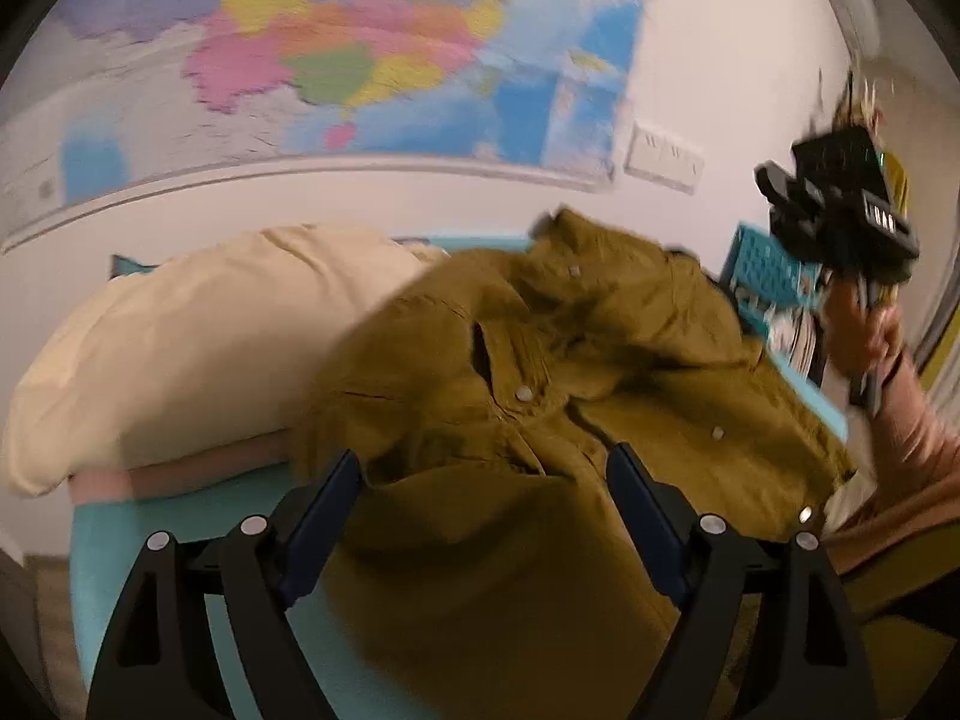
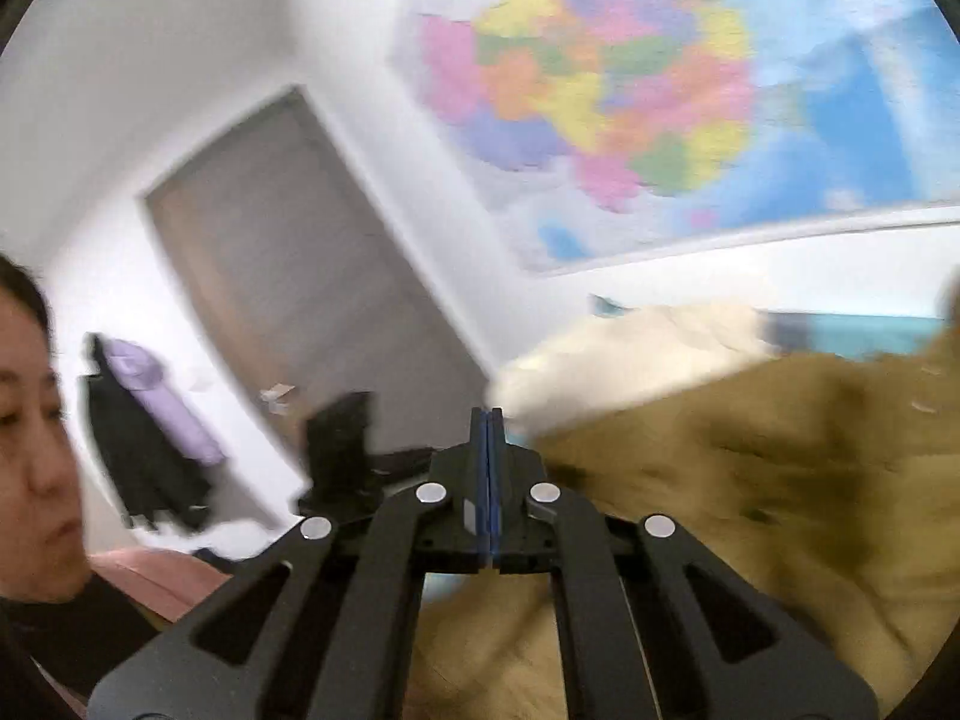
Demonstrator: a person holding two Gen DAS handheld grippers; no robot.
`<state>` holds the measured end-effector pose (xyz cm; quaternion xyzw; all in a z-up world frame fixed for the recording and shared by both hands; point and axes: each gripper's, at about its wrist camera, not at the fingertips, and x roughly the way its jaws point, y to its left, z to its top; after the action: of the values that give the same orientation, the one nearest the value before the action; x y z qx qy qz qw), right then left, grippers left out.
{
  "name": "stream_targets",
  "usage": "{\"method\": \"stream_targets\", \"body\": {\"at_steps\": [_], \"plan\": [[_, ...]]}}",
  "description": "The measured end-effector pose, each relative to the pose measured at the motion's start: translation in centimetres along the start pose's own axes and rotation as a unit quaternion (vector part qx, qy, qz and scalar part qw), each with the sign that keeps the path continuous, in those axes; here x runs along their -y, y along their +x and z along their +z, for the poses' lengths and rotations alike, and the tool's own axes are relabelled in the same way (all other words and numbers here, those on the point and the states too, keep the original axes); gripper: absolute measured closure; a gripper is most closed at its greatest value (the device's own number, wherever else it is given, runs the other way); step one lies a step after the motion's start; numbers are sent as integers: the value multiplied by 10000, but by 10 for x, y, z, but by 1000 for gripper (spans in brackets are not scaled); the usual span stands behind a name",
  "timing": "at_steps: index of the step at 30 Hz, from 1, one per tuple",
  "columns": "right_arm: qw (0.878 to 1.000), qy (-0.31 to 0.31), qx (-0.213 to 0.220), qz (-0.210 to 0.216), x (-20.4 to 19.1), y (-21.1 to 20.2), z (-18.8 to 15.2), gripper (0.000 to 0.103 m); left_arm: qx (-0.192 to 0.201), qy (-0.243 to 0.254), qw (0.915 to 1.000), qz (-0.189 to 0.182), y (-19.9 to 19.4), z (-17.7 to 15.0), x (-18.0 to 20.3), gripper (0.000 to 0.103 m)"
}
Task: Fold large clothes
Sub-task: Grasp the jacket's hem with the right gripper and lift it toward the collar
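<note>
The left gripper (image 1: pixel 483 468) sits nearest its camera, its two fingers spread wide apart with nothing clamped, hovering over one olive shirt (image 1: pixel 540 372). The shirt lies rumpled on the turquoise bed (image 1: pixel 120 534), partly over one cream pillow (image 1: pixel 180 336); four pale snap buttons show. The right gripper (image 2: pixel 491 420), seen at the right edge of the left view held up in a hand (image 1: pixel 858 330), has its fingers pressed together; no cloth shows between them. One map (image 1: pixel 360 42) hangs on the wall. Motion blur smears the shirt's folds, and the sleeves are hard to make out.
</note>
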<state>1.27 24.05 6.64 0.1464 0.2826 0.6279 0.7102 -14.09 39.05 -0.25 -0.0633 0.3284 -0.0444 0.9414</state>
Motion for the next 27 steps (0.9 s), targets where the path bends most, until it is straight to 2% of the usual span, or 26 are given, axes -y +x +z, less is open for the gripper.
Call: {"method": "stream_targets", "body": {"at_steps": [1,2,4,5,6,9,10,11,12,13,14,17,19,20,23,25,27], "plan": [[9998,86,-140,-140,4,4,-6,88,-31,16,10000,-4,5,0,1,22],[9984,87,-482,-297,7,18,-20,78,-30,-30,10000,-6,10,1,0,22],[9945,-64,-973,-373,-2,52,-45,27,-6,-244,9997,-1,13,4,-8,22],[9926,-94,-1174,-300,-6,67,-57,17,10,-369,9993,-8,13,5,-13,22],[9892,-148,-1444,-214,-12,82,-76,13,9,-459,9989,-11,13,6,-17,22],[9787,-253,-2035,-102,-29,140,-115,14,-44,-559,9984,121,11,7,-21,22],[9751,-232,-2204,-76,-28,155,-121,23,-61,-555,9983,152,11,7,-20,22],[9700,-237,-2418,-12,-30,175,-129,38,-59,-552,9983,182,8,8,-21,22],[9660,-154,-2577,121,-28,187,-130,75,-54,-551,9982,244,4,7,-22,22],[9646,18,-2608,391,-30,190,-129,96,-41,-554,9980,300,1,8,-22,22],[9684,86,-2405,661,-33,183,-120,96,12,-547,9979,343,-5,10,-22,22],[9796,-70,-1793,908,-44,142,-81,96,356,-480,9972,446,-31,18,-21,22],[9902,-196,-1048,896,-50,83,-41,96,833,-337,9954,327,-55,27,-18,21],[9929,-240,-800,846,-50,60,-28,96,944,-275,9947,316,-61,30,-14,18],[9995,-221,108,212,-41,-37,6,96,1050,40,9927,594,-64,43,1,18],[9989,-12,301,-353,-21,-82,8,96,981,208,9935,546,-50,49,13,18],[9928,314,321,-1113,6,-106,1,96,750,293,9960,392,-24,54,26,18]]}}
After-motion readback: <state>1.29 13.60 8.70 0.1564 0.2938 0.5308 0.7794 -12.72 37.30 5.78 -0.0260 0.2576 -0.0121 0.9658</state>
